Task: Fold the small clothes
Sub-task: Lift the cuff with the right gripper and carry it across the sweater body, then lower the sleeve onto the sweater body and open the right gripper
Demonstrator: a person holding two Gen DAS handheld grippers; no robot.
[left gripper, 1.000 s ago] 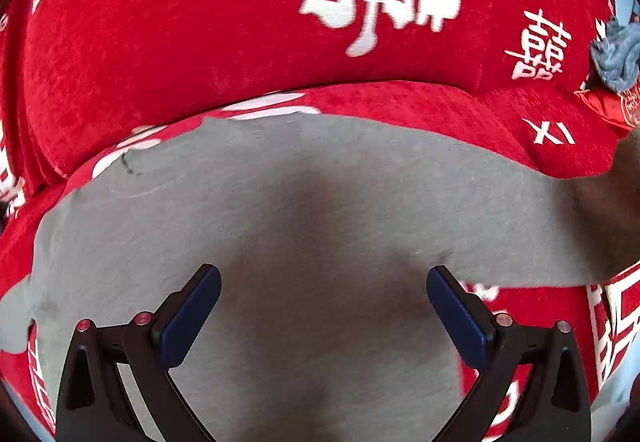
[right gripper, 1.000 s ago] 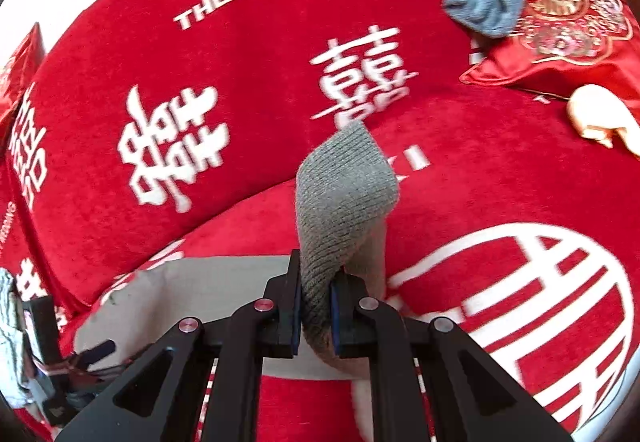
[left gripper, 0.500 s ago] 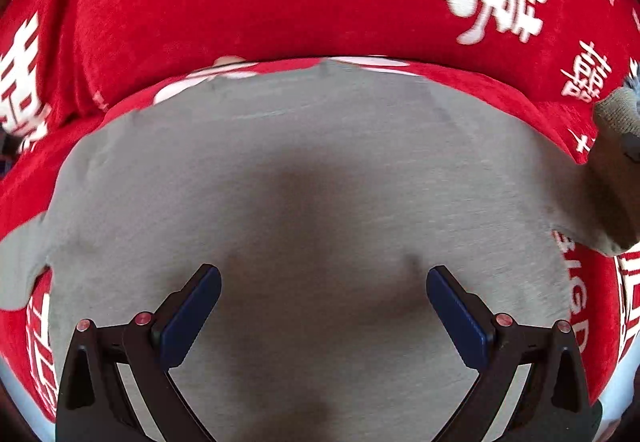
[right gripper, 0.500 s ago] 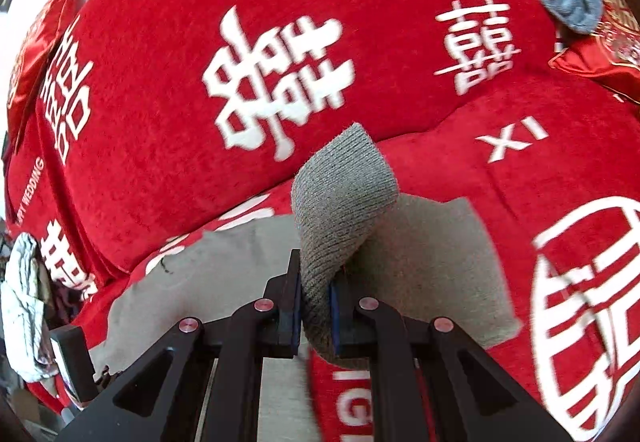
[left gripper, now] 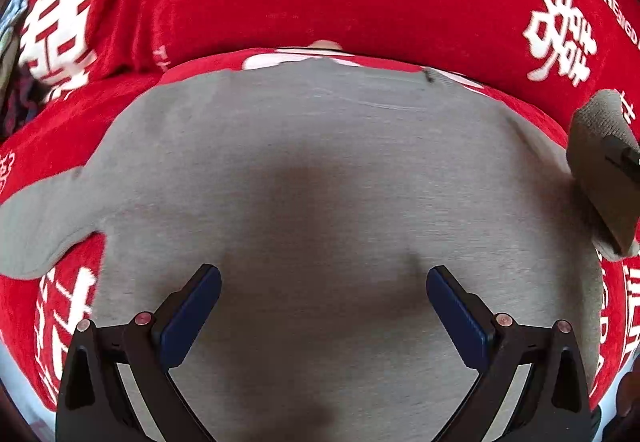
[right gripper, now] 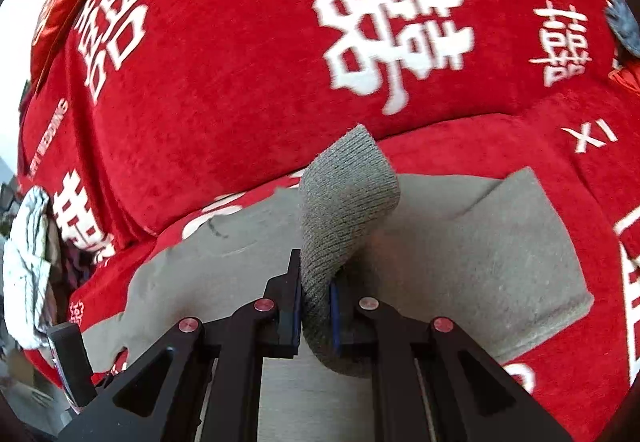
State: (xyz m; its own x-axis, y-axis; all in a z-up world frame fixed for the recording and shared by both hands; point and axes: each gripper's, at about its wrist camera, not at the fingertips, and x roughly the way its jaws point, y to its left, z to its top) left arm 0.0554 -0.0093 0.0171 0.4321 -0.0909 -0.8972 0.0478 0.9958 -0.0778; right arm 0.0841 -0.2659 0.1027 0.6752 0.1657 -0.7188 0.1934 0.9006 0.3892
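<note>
Garment, a grey knit top (left gripper: pixel 320 170), lies flat on red sofa cover (right gripper: pixel 240 82), fold barely begun: right gripper (right gripper: pixel 316 306) clamped on ribbed cuff (right gripper: pixel 344 202), sleeve lifted inward, left gripper (left gripper: pixel 322 302) wide open, empty, above body.

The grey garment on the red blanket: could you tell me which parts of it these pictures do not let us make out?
- Grey garment: near hem, left wrist view, cut off by the bottom edge.
- Ribbed cuff: pinched end, right wrist view, hidden inside the shut right gripper.
- Far sleeve tip, left wrist view: cut off by the left edge.
</note>
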